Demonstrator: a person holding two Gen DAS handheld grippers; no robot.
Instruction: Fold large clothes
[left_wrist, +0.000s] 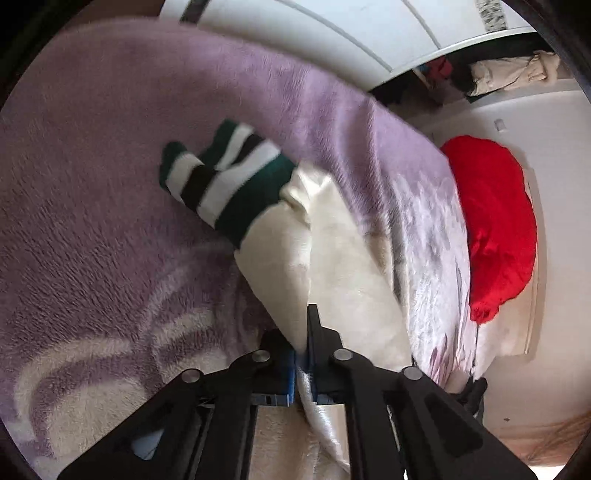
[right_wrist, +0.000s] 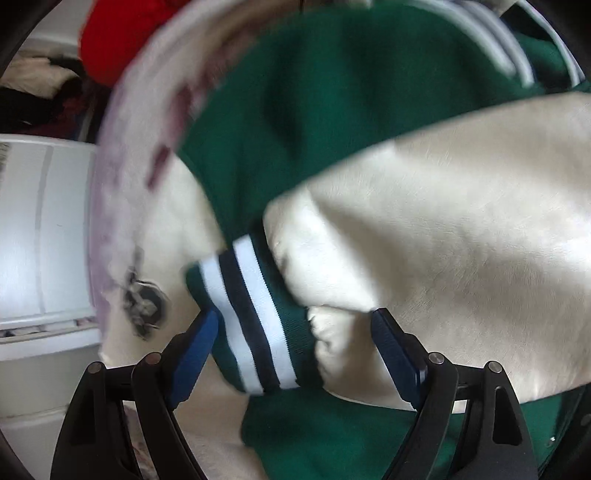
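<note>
A green jacket (right_wrist: 332, 92) with cream sleeves lies on a lilac fleece blanket (left_wrist: 110, 147). In the left wrist view one cream sleeve (left_wrist: 332, 251) runs up from my left gripper (left_wrist: 308, 332) to its green, white and black striped cuff (left_wrist: 221, 181). The left gripper is shut on that sleeve, with cream fabric pinched between the blue pads. In the right wrist view the other cream sleeve (right_wrist: 461, 221) crosses the green body and ends in a striped cuff (right_wrist: 255, 317). My right gripper (right_wrist: 295, 321) stands open just over that cuff, one finger on each side, and the pads do not press it.
A red cushion or garment (left_wrist: 495, 229) lies past the blanket's right edge. White wardrobe doors (left_wrist: 314, 33) stand behind, with piled clothes (left_wrist: 509, 74) in an open section. The right wrist view shows white furniture (right_wrist: 37, 221) at the left, beside the blanket's edge.
</note>
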